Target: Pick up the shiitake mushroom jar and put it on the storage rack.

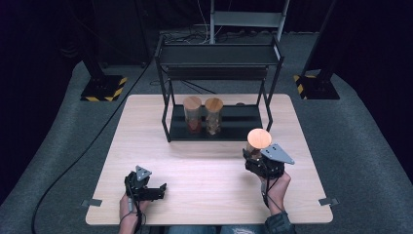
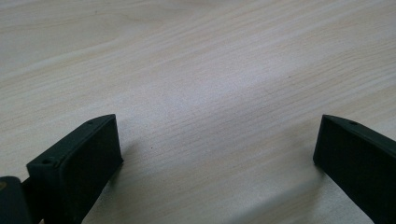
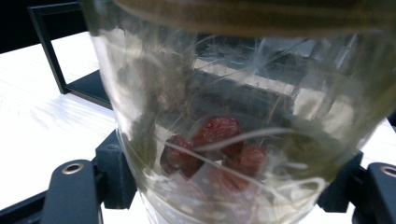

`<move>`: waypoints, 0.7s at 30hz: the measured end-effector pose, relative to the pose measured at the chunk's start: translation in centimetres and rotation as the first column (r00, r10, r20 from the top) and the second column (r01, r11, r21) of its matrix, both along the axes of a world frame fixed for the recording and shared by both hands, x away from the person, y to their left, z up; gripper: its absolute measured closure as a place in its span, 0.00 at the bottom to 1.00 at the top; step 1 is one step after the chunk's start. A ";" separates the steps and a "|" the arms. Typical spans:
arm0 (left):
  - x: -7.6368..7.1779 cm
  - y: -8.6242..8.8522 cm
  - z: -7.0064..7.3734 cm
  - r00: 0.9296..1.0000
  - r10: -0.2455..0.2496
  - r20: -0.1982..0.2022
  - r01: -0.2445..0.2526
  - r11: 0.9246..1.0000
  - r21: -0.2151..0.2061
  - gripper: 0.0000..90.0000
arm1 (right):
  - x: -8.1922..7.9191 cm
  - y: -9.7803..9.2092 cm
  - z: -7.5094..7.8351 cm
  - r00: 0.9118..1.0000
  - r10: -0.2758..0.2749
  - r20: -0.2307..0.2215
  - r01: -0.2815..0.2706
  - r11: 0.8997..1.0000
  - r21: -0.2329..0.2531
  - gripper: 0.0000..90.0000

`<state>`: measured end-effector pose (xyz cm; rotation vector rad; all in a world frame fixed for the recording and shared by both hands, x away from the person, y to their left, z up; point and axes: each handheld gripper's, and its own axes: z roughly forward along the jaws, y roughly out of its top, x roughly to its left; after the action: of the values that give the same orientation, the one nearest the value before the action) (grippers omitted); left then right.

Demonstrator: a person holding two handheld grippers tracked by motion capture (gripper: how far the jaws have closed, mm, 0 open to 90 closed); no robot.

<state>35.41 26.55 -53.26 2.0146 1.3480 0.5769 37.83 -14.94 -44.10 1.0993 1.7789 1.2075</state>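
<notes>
Pale wooden table point(image 1: 204, 170) on grey carpet point(image 1: 58, 141), black shelf rack point(image 1: 219, 56), dark surroundings.

Clear jar point(image 3: 233, 121) with red fruit point(image 3: 217, 133), tan lid point(image 1: 259, 138), black tongs point(image 2: 219, 163), pale wood-grain table point(image 1: 204, 170), black rack point(image 1: 219, 53)

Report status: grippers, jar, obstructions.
Left gripper open, idle over the light wooden table. Right gripper shut on clear glass jar with wooden lid, red dried fruit inside. Black metal shelf rack ahead holds two similar jars; path open.
</notes>
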 end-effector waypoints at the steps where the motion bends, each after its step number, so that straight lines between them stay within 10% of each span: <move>1: 0.0 0.0 0.0 1.000 0.000 0.000 0.000 1.000 -0.001 0.00 | 0.1 0.0 0.0 1.000 -0.001 0.000 0.001 1.000 -0.002 0.27; 21: 0.0 0.0 0.0 1.000 0.000 0.000 0.000 1.000 0.000 0.00 | 2.0 0.3 -0.2 1.000 0.005 -0.018 -0.005 1.000 0.013 0.27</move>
<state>35.41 26.55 -53.27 2.0140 1.3480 0.5768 39.79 -14.62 -44.29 1.1167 1.7904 1.2174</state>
